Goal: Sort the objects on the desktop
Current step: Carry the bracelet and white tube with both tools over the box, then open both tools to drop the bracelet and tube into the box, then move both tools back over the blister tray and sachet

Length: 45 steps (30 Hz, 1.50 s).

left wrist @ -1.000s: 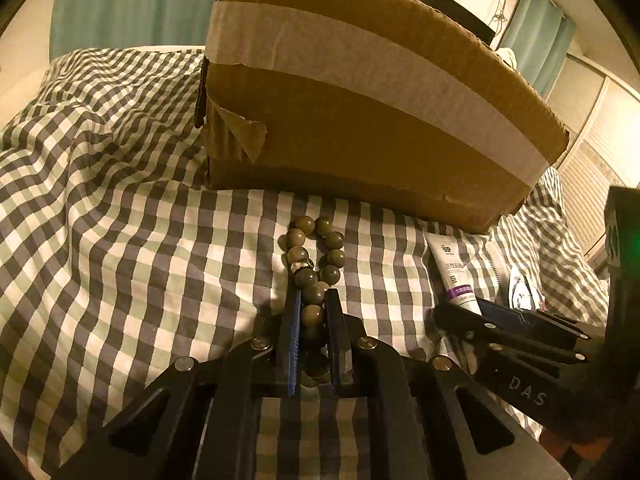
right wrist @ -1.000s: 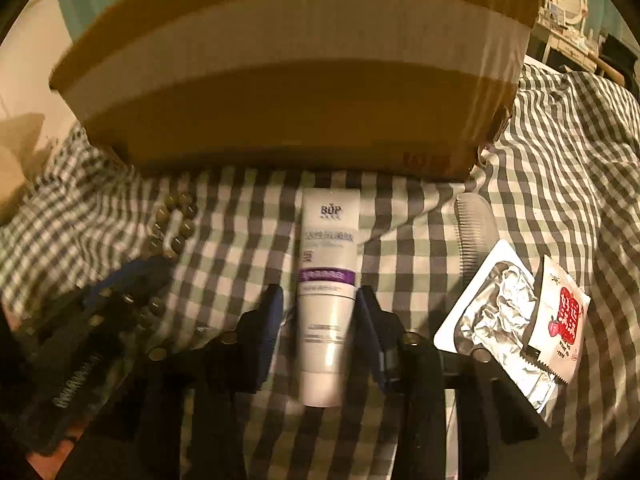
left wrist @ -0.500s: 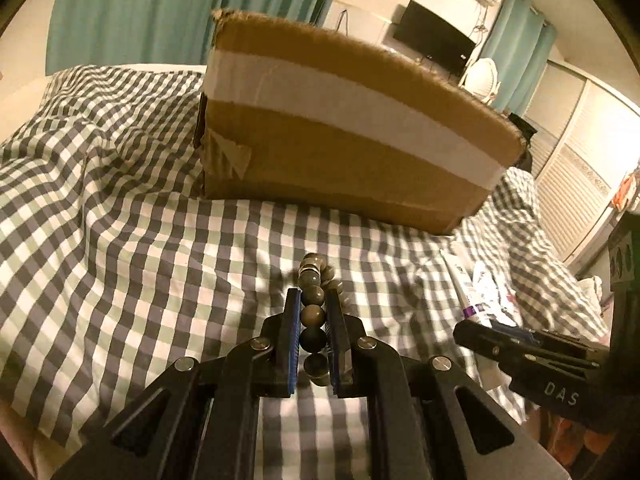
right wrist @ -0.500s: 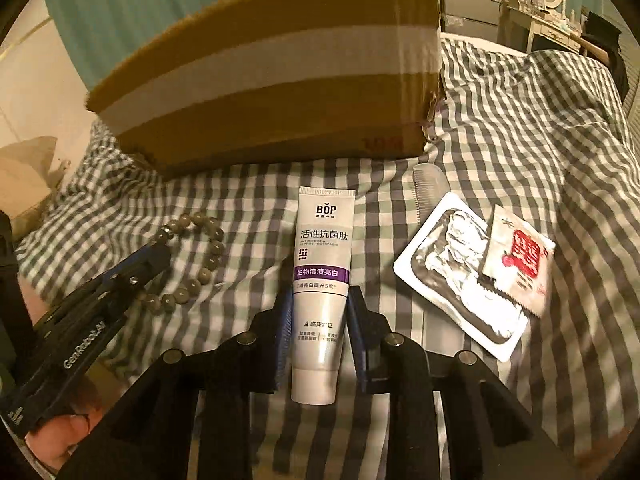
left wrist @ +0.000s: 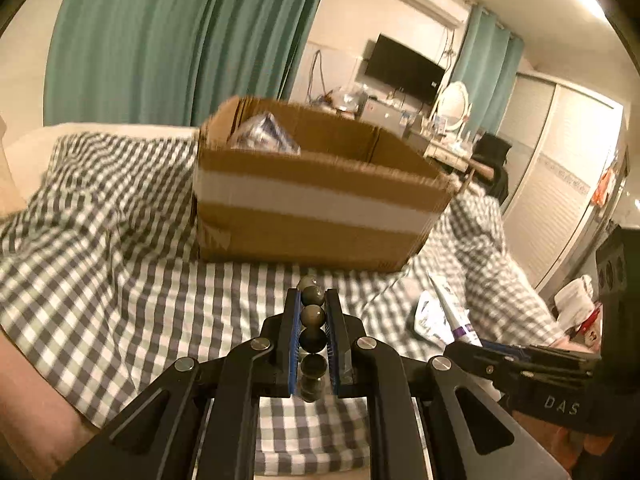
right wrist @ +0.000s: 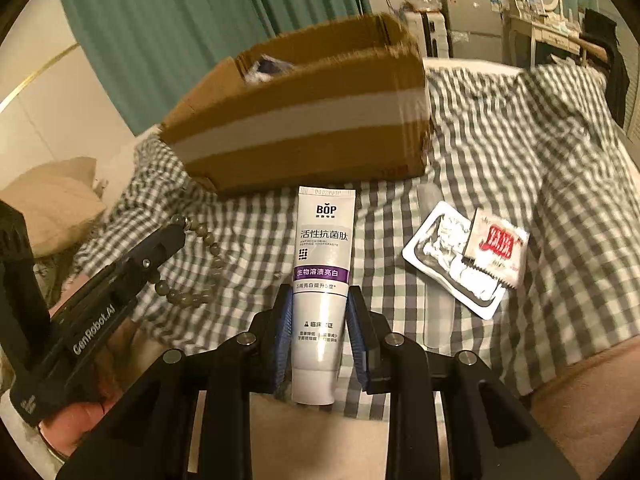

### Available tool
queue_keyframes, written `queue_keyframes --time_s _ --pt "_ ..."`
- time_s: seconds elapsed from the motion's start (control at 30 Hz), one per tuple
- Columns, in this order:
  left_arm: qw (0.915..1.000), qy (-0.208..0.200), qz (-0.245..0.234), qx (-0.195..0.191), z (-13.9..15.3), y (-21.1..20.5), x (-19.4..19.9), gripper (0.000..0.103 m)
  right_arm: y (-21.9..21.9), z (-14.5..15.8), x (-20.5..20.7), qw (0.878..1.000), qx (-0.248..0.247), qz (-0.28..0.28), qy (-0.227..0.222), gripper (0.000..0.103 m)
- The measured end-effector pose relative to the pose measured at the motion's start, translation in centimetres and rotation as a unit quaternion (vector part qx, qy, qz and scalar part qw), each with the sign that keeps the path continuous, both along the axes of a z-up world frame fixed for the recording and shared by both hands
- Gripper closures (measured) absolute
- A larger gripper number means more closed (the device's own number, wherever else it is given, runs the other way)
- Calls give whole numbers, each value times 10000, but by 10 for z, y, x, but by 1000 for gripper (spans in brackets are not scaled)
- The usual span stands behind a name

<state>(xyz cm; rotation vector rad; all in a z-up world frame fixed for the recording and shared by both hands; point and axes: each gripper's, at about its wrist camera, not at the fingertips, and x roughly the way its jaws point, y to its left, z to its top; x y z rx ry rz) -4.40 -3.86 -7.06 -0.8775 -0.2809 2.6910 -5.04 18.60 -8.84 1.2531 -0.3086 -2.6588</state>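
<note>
Both tongs have risen since a second ago, each carrying its thing up off the checked bed (left wrist: 120, 280). Left tongs (left wrist: 313, 300), at the bottom middle of the left view, are nearly closed on the beads (left wrist: 312, 316), several of which sit stacked between the blue pads; in the right view the rest of the string hangs in a loop at centre left (right wrist: 200, 264). Earlier the beads lay on the cloth. Right tongs (right wrist: 320, 304), at the bottom middle of the right view, are part-open and clamped on the lower half of the white tube (right wrist: 324, 264), which points up the frame toward the box (right wrist: 304, 120). The tube was flat on the bed before. The box, which filled the upper frame a second ago, now sits smaller at the middle of both views, its open top showing with a bag (left wrist: 264, 136) inside. A white tray (right wrist: 452, 264) and a red-printed sachet (right wrist: 498, 248) lie on the bed at centre right of the right view.
</note>
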Motion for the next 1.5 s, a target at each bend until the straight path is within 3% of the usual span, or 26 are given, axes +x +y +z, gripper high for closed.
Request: queue_keyframes --time_s 0.23,0.5,0.67,0.83,0.9,0.93,0.97,1.0,1.03,1.13,1.23,1.5 --pt "9990 424 -27 132 49 2 -12 92 -6 59 -7 9978 -6 220 625 77" --pt "9955 940 -114 97 108 13 -87 92 3 117 -81 9923 -68 292 1200 77" --pt "9957 921 -28 -76 111 20 -144 92 7 124 -142 9908 128 245 1323 77" --pt "9962 747 96 -440 86 29 -186 90 13 109 -184 9925 167 325 1163 76" --pt "9965 651 126 -509 75 31 -193 80 19 103 -189 9932 179 256 1125 64" --pt "9969 563 171 -526 70 31 -197 55 23 103 -189 9927 196 104 1184 40" --pt "9969 499 248 -549 66 32 -199 17 28 103 -186 9923 178 -8 1229 25" --pt "9958 434 528 -604 64 30 -200 4 32 103 -184 9919 138 -104 1255 24" --pt "9944 483 731 -584 64 29 -197 0 38 104 -182 9922 68 -158 1238 24" --pt "9951 409 774 -470 68 25 -188 0 53 108 -171 9925 -111 -295 1181 24" --pt "9935 337 877 -643 76 30 -169 0 69 117 -148 9921 -185 -428 1162 24" --pt "9956 277 513 -737 102 51 -109 0 83 131 -77 9928 94 -484 1091 24"
